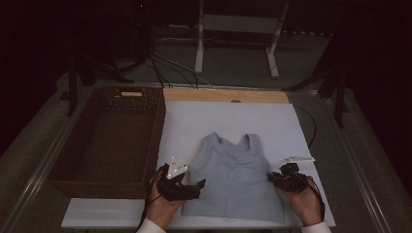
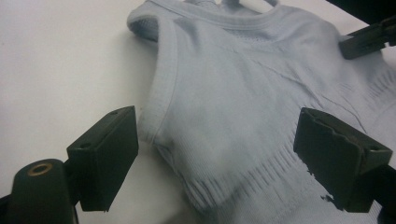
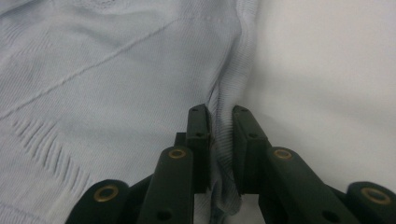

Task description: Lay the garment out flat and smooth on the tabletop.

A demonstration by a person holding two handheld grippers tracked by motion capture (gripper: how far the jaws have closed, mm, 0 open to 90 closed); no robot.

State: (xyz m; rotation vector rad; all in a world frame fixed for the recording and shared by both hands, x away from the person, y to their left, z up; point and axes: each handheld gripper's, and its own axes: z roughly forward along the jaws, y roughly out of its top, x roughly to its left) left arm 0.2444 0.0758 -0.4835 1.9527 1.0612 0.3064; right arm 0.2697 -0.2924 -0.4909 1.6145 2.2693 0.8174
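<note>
A pale blue tank top (image 1: pixel 235 174) lies flat on the white board (image 1: pixel 228 119), neck toward the far side. My left gripper (image 1: pixel 197 188) rests at its left side, open. In the left gripper view the jaws of my left gripper (image 2: pixel 217 126) stand wide apart over the tank top's (image 2: pixel 243 88) armhole and side hem, with the pads off the cloth. My right gripper (image 1: pixel 272 178) is at the garment's right side. In the right gripper view my right gripper (image 3: pixel 219 114) is shut on a pinched fold of the tank top's (image 3: pixel 93 70) side edge. The right gripper's jaw tips (image 2: pixel 369 39) also show beyond the shirt.
A dark wicker basket (image 1: pixel 158 141) stands at the left, hard against the white board. A wooden strip (image 1: pixel 223 95) runs along the board's far edge. Cables and a white stand (image 1: pixel 272 48) lie on the floor beyond the table.
</note>
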